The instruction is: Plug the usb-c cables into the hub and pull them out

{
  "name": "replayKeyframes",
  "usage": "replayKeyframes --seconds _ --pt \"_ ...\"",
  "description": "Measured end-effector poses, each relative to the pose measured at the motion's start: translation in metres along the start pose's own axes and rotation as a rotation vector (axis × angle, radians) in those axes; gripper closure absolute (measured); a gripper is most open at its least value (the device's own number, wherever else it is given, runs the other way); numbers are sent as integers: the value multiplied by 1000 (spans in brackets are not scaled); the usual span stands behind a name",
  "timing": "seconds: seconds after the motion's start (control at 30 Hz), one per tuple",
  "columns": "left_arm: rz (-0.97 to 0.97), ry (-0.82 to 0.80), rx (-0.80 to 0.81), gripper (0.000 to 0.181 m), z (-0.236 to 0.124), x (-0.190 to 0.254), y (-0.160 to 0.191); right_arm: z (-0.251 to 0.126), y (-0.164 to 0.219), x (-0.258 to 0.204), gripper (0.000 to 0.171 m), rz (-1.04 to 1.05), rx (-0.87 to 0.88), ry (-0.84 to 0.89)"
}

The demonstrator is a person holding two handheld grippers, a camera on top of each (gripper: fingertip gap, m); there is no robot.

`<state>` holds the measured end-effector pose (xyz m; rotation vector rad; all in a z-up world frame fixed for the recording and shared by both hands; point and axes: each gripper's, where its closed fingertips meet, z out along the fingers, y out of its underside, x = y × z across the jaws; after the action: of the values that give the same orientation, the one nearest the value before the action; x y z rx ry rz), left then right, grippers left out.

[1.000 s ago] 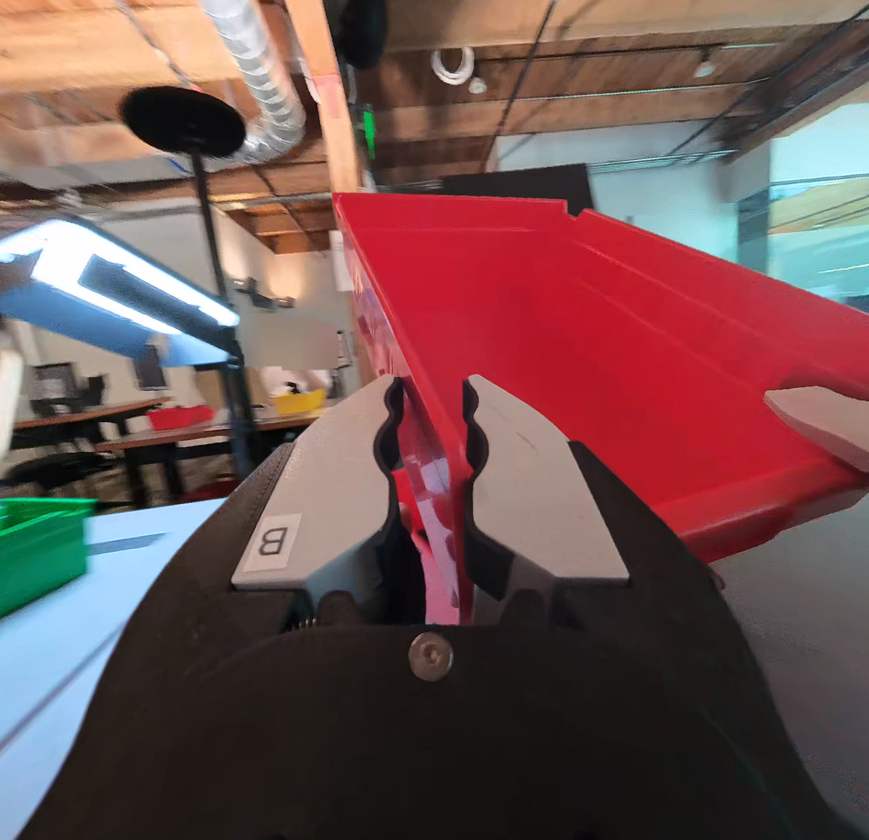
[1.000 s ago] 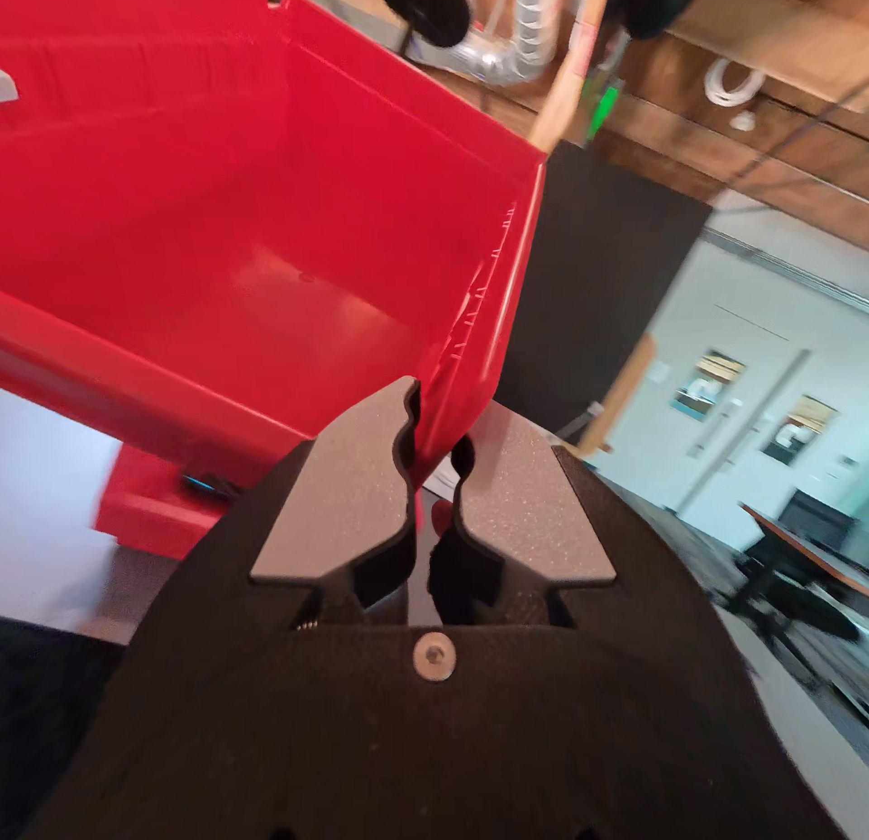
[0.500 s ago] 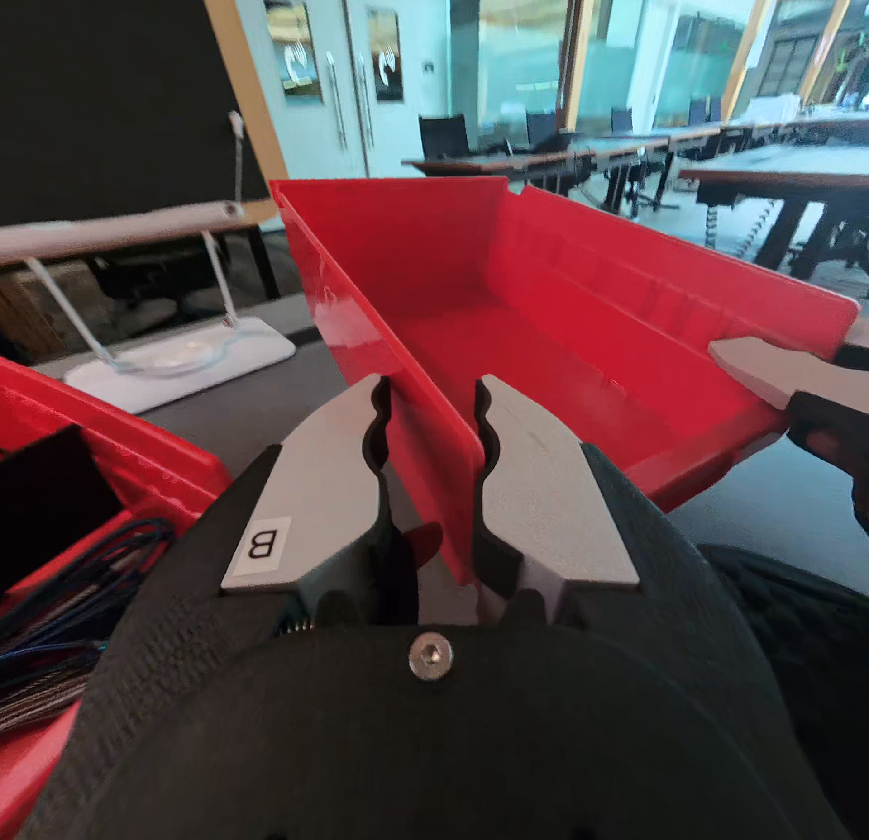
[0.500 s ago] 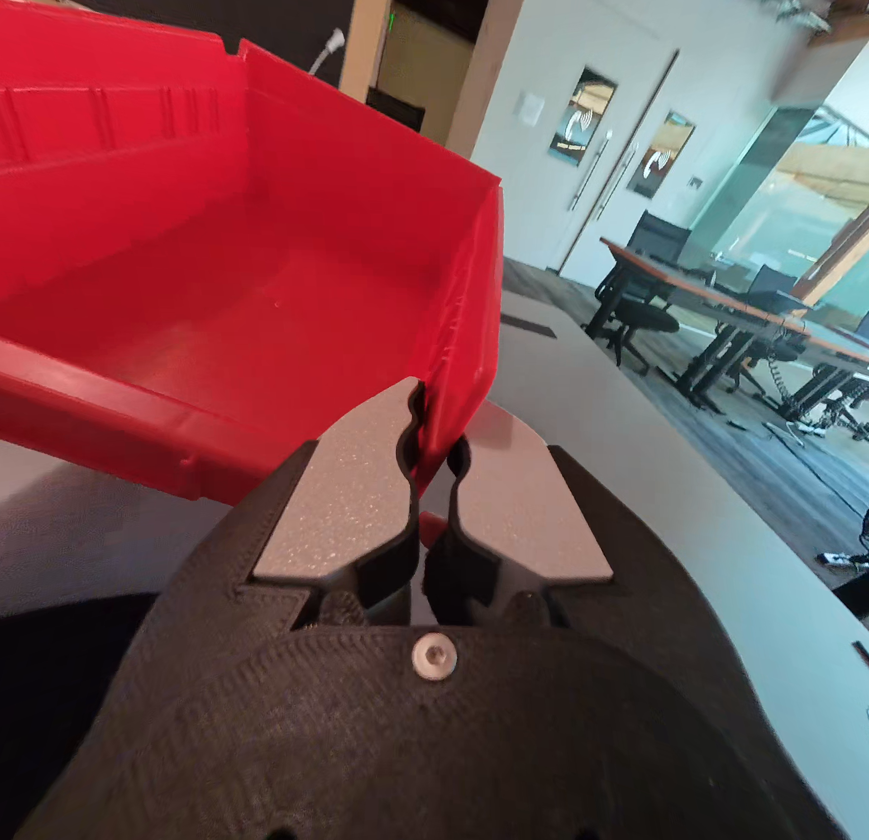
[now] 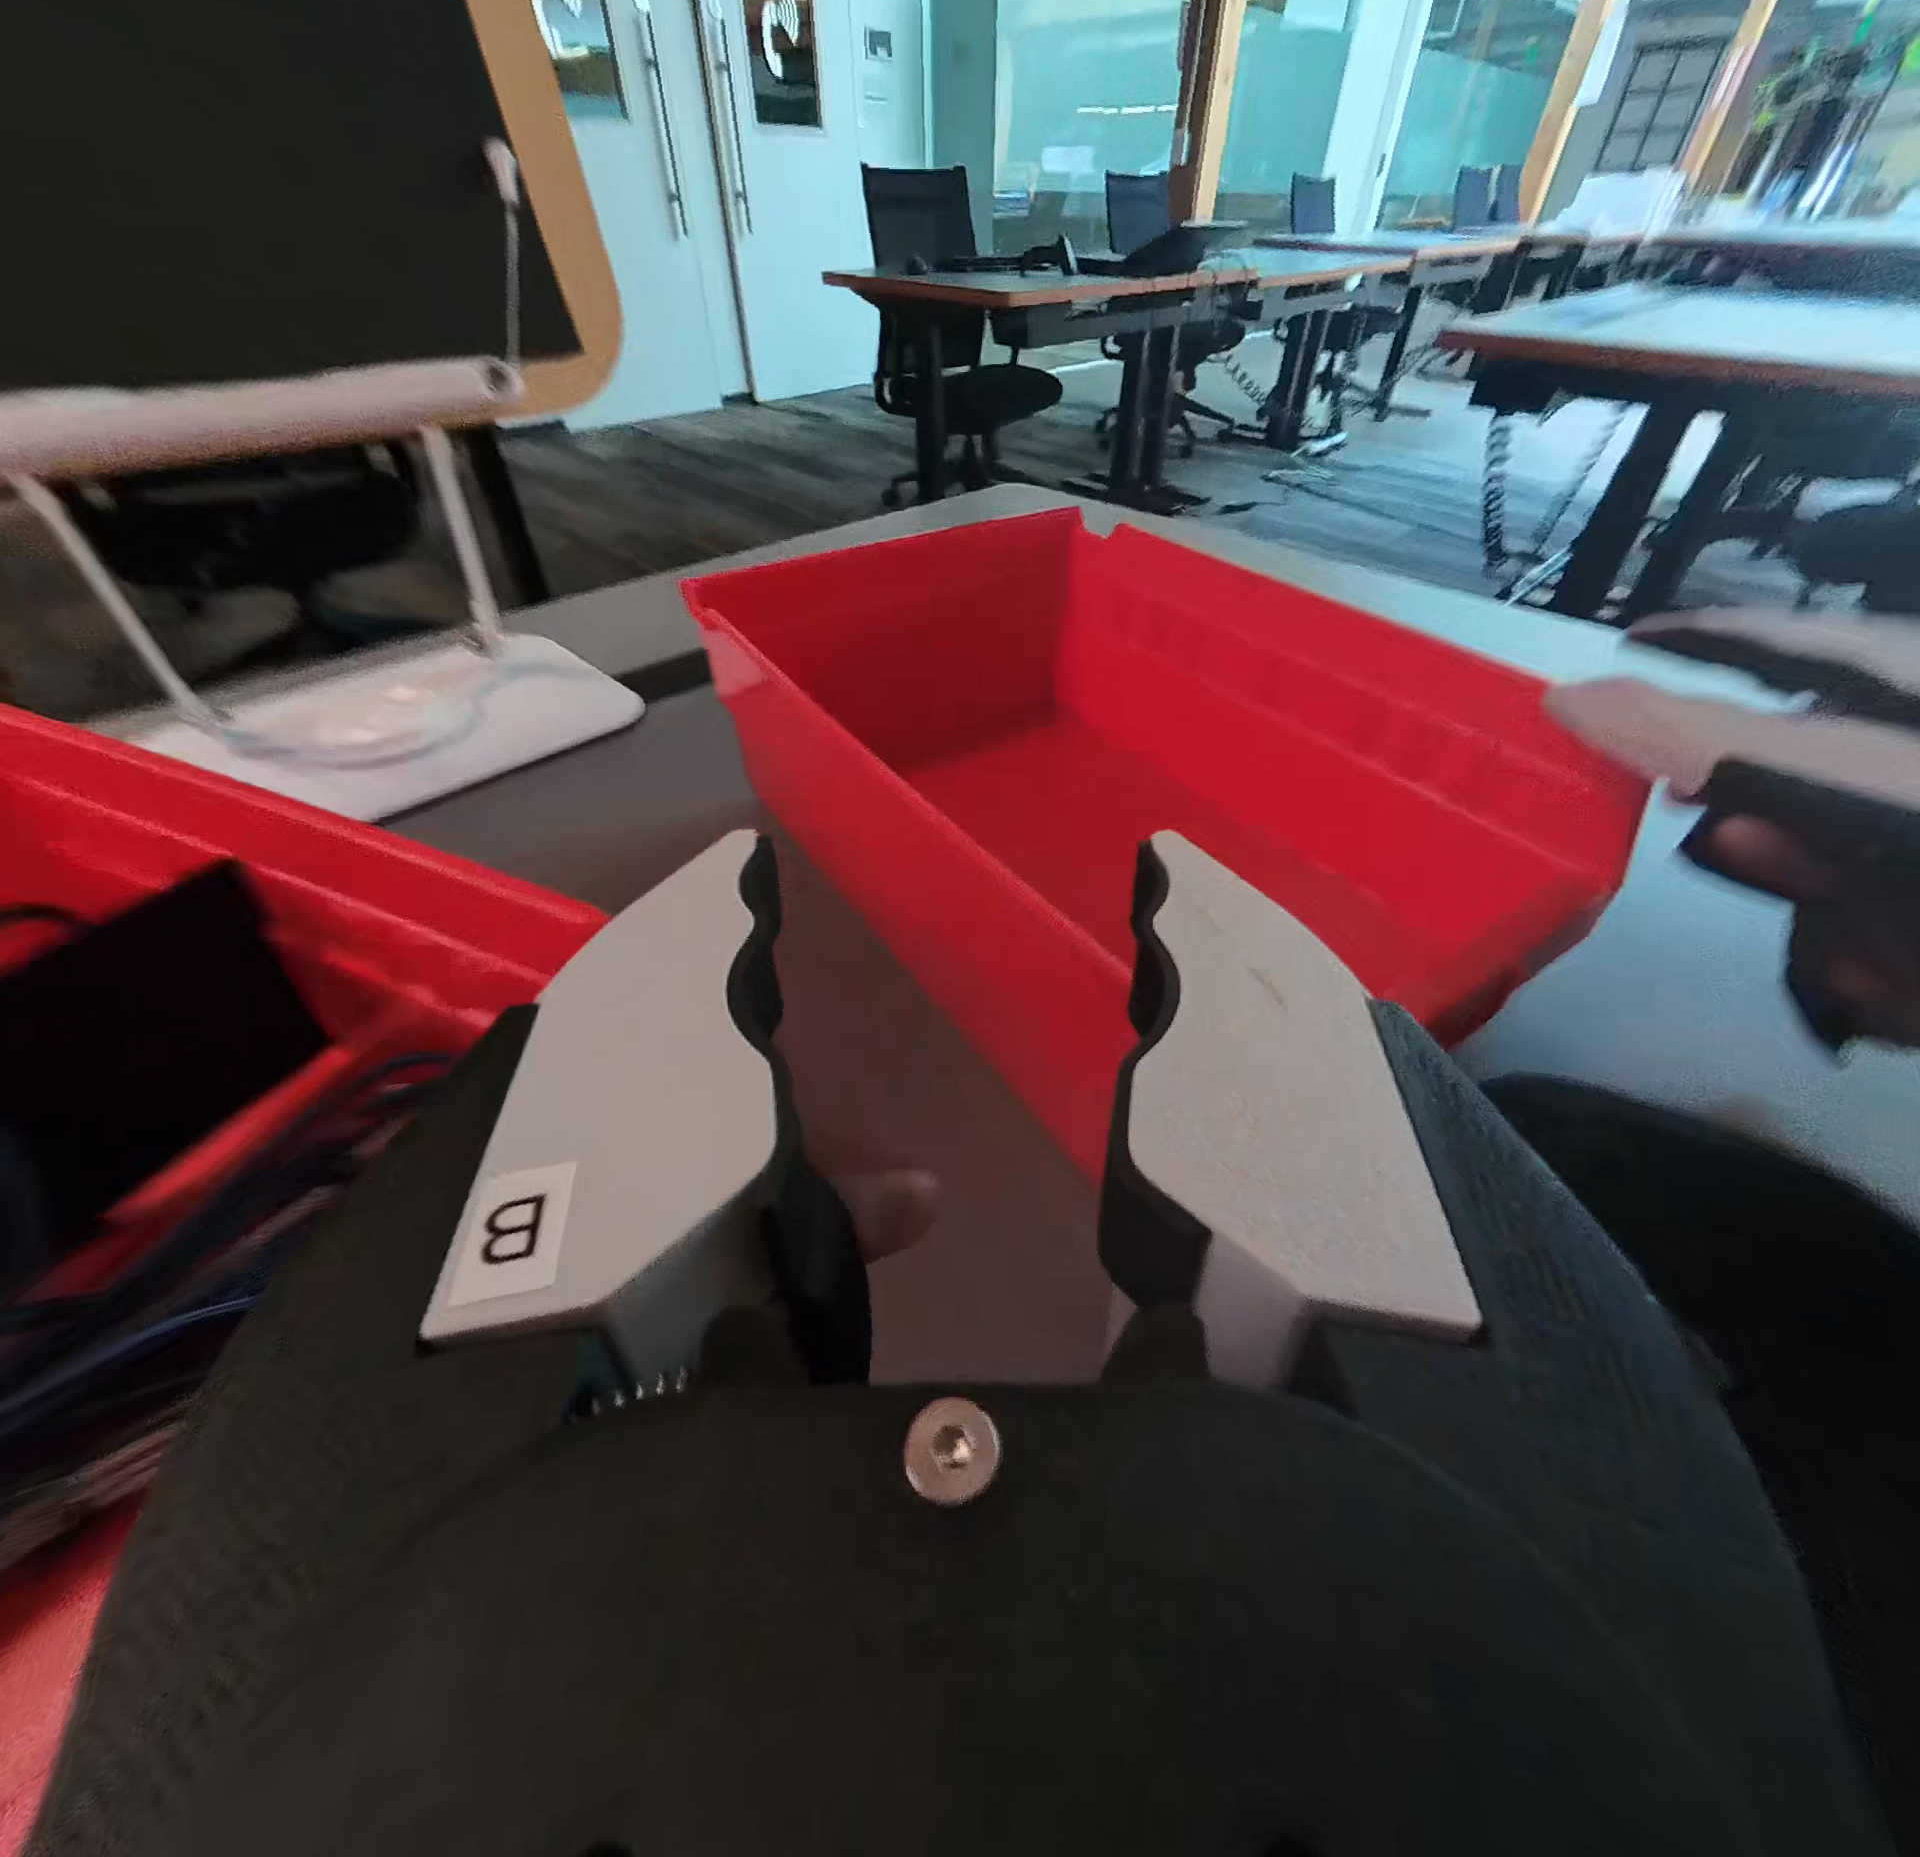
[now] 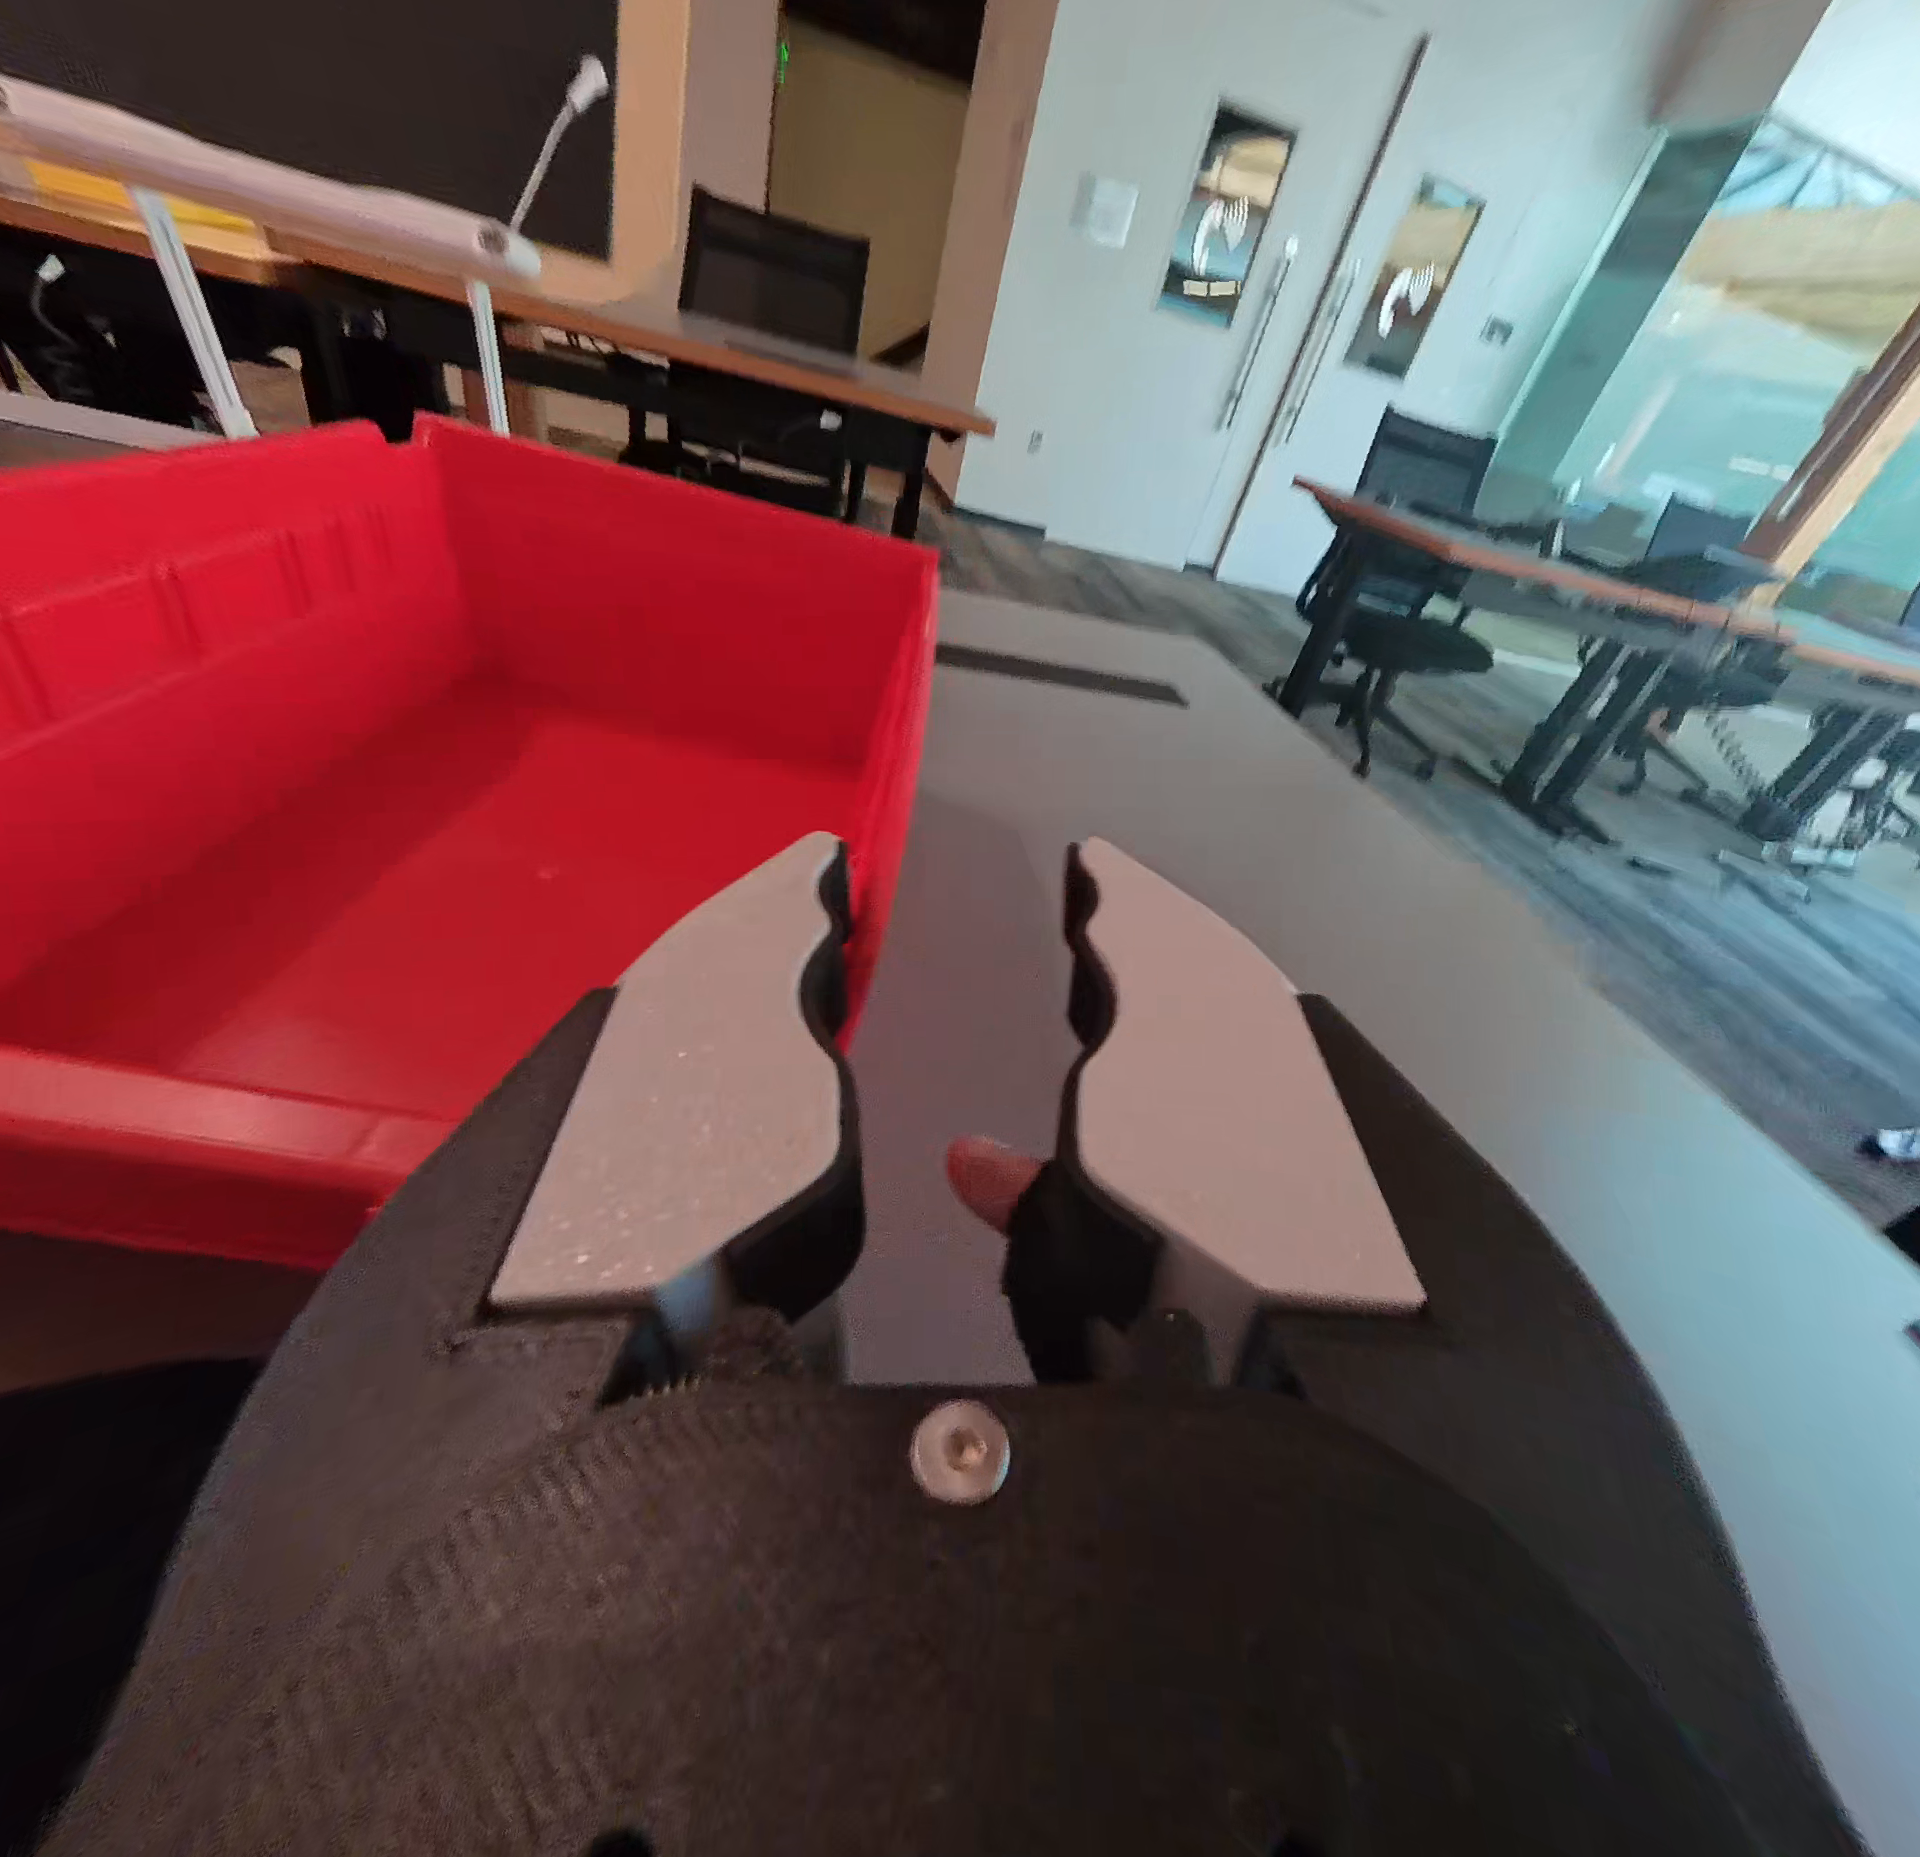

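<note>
second red bin (image 5: 312, 914) cut off at left; right gripper (image 5: 1704, 727) blurred at edge.

Left wrist view: you looked forward and slightly down from just behind the left gripper (image 5: 951, 934), close over the red bin's (image 5: 1288, 685) left wall | Right wrist view: you faced along the right gripper (image 6: 956, 924), just beside its right wall | Shared: that red bin (image 6: 665, 560), the grey table (image 6: 1195, 768), the white lamp (image 5: 312, 405).
</note>
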<state>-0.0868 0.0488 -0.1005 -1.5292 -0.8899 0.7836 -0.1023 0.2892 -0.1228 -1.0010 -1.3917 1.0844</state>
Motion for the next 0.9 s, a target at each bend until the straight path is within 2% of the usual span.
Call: replayKeyframes --seconds 0.1,0.13,0.2,0.23,0.3,0.37,0.47,0.5,0.57,0.9 --pt "218 -33 -151 116 -32 -24 13 -14 -35 -11 96 -105 146 -140" --pt "289 -59 -224 115 -40 -36 22 -23 -49 -26 91 -149 210 -233" --pt "408 -114 -353 116 -52 -60 45 -39 -61 -60 94 -233 231 -386" --pt "444 -125 -419 118 -54 -69 57 -45 -55 -80 101 -291 172 -474" --pt "479 -107 -544 121 -56 -79 83 -52 -30 -119 106 -412 3 -638" --pt "522 -119 -647 123 -55 -91 102 -52 2 -146 106 -546 -142 -732" --pt "625 -206 -793 136 -60 -120 120 -38 34 -154 113 -743 -276 -696" --pt "649 -237 -852 146 -66 -130 126 -32 38 -152 128 -808 -285 -656" --pt "633 -219 -867 146 -73 -134 129 -27 44 -147 137 -890 -313 -627" --pt "577 -210 -943 142 -162 -169 142 -14 62 -70 134 -893 -396 -500"
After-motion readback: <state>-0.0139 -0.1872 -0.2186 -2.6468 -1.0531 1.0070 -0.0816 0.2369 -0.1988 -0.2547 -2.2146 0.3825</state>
